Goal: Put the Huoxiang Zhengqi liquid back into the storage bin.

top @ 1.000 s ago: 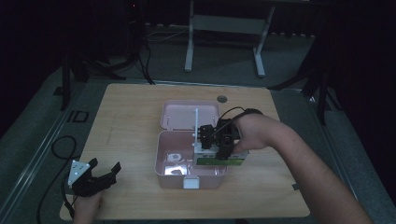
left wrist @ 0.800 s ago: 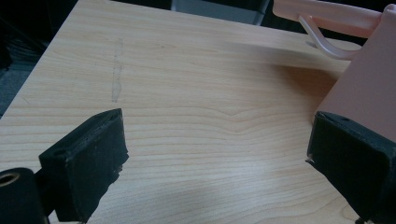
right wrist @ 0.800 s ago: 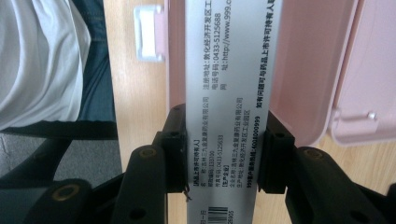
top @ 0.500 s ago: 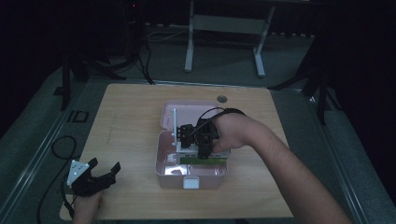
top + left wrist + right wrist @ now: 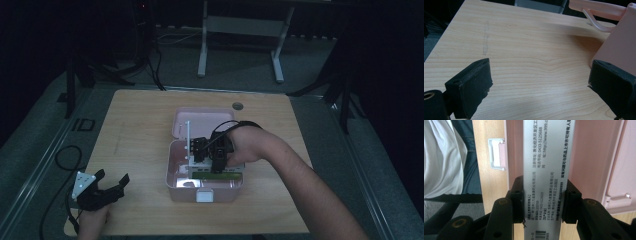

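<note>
Taking the pink storage box [image 5: 200,187] as the landmark, the nearest thing to the person is the left hand-held gripper [image 5: 112,185], resting on the counter [image 5: 140,125] well to the left of the box and a little nearer than its front wall. In the left gripper view its jaws stand wide apart with nothing but bare wood between them, and a corner of the box shows at the right edge; this one is idle.

At the box's front wall sits a white latch [image 5: 202,195], undone, and the lid [image 5: 200,122] stands open on the far side of the box.

Over the box's interior, the right hand-held gripper [image 5: 212,162] is clenched on a flat medicine carton [image 5: 546,170], grey-white with printed text and a barcode. In the right gripper view the pads press on both long edges of the carton, which runs lengthways over the pink floor of the box. In the high view the carton's green edge [image 5: 216,176] lies low, close behind the front wall.

By my judgement the packing is well along: the carton is inside the outline of the box and about at its resting place. What is left is to let go, lift the gripper clear, and probably close the lid and snap the latch. Whether the carton already touches the box's floor I cannot tell.
</note>
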